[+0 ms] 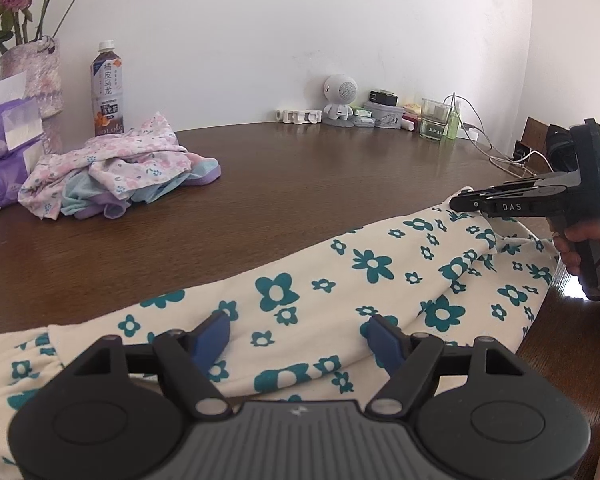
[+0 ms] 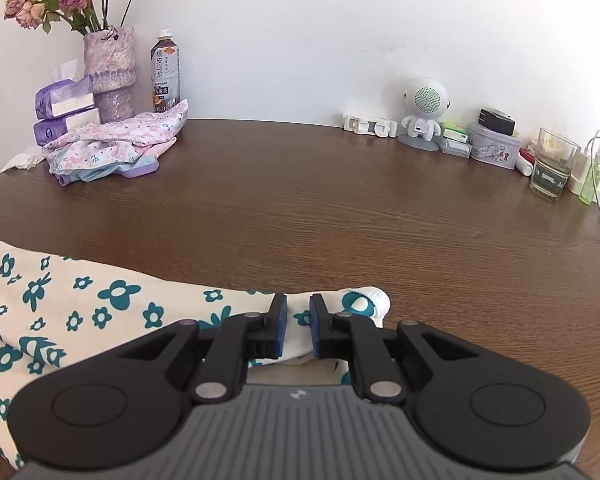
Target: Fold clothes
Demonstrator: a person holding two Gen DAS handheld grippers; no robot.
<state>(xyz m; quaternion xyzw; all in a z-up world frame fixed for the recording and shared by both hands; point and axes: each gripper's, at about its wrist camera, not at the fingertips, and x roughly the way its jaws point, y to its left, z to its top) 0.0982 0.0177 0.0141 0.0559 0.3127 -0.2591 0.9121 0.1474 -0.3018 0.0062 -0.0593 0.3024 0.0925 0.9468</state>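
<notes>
Left hand-held gripper [image 1: 298, 338] spread wide, w/ the cream flowered garment [image 1: 340, 276] right under it on the table [image 1: 300, 168]. Right hand-held gripper [image 2: 298, 326] nearly closed, pads pinching garment's cuff end. "DAS" reads on its side; bottle [image 2: 166, 72] label has Chinese characters.

- Showing soft matt cloth on the floral garment [image 1: 340, 264].
- Gleaming faintly across the grained wood table [image 2: 340, 208].
- Looking matt black plastic on the right gripper [image 2: 298, 322].
- Shining clear on the glass tumbler [image 2: 554, 166].
</notes>
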